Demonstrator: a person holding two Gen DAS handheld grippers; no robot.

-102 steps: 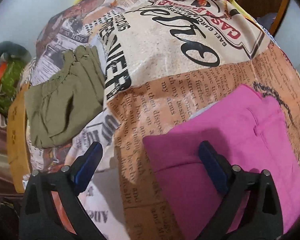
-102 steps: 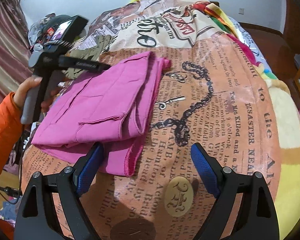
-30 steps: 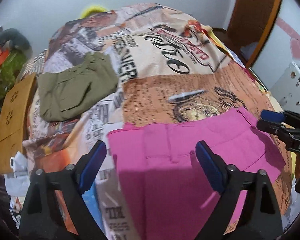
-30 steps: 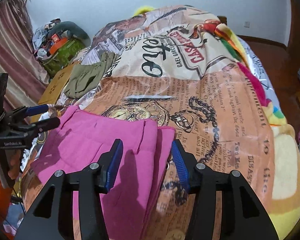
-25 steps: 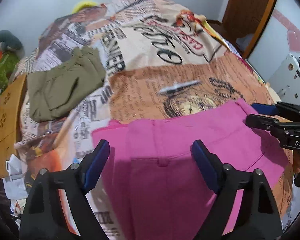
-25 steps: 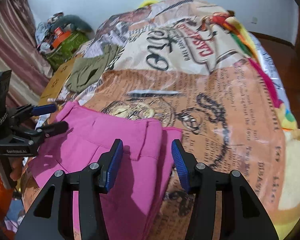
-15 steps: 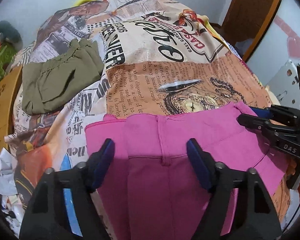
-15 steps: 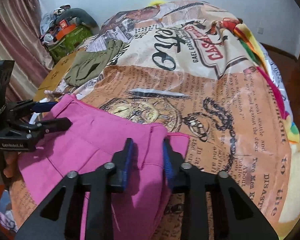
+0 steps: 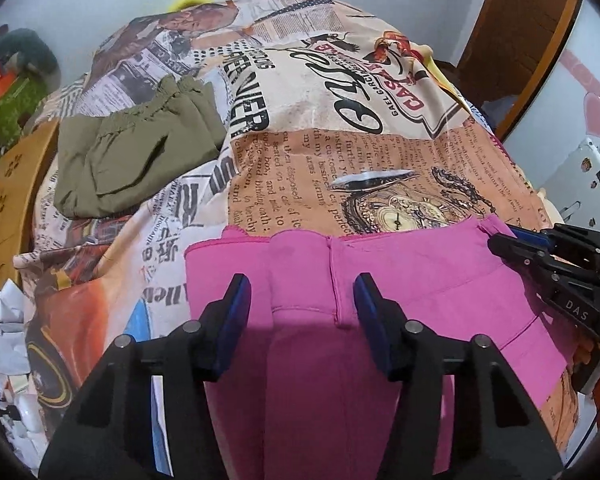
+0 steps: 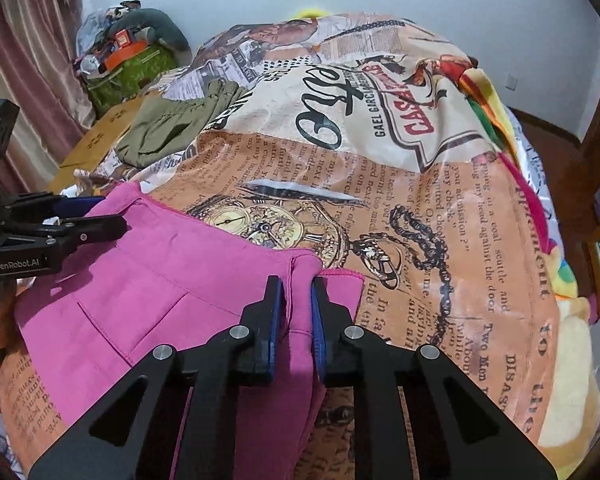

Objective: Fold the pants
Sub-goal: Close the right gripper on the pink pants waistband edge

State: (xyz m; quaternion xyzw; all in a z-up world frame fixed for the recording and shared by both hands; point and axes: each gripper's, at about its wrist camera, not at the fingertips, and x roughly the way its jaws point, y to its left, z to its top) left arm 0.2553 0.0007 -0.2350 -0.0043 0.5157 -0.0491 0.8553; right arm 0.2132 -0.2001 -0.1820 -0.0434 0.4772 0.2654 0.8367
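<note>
Right gripper (image 10: 296,312) is clamped on a raised fold of the pink pants (image 10: 172,280); left gripper (image 9: 302,316) straddles the fabric w/ fingers apart, gripping nothing. Going big to small: bed w/ newspaper-print blanket (image 10: 440,208) carries all; pink pants lie at its near edge, approx. centred; folded olive pants (image 9: 132,152) sit by the far left edge. Step, by my reading: taking hold to start a fold. Next, left likely needs to close on cloth so both lift together. Only right view shows the right pinch; only left view shows left's gap.
</note>
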